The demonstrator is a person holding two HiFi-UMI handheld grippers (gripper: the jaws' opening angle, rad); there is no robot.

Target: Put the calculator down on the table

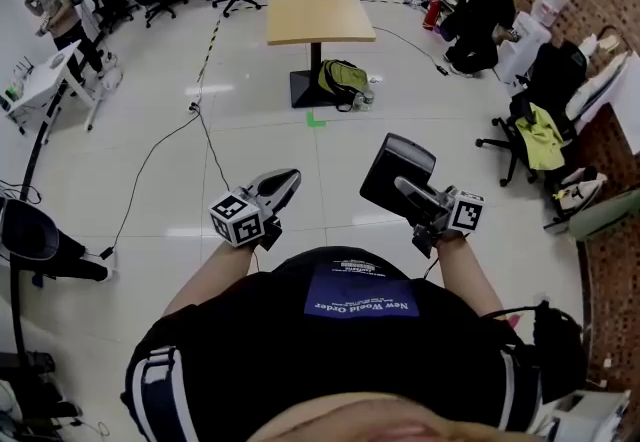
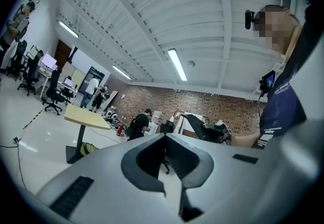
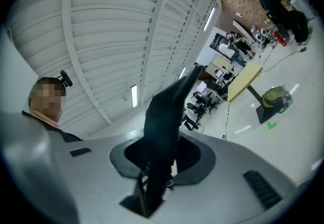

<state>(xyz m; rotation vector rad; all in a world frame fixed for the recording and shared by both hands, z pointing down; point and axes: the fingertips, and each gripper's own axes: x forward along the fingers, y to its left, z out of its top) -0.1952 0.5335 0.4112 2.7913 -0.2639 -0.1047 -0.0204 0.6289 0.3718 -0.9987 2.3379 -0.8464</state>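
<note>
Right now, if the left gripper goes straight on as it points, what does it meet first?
Nothing near: left gripper points over open floor, between table and calculator; eventually the crouching person, depth unclear.

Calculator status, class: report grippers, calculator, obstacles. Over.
Right gripper shut on calculator, held above the floor. Left gripper shut, empty. Table ahead, not reached. Backpack by its base.
</note>
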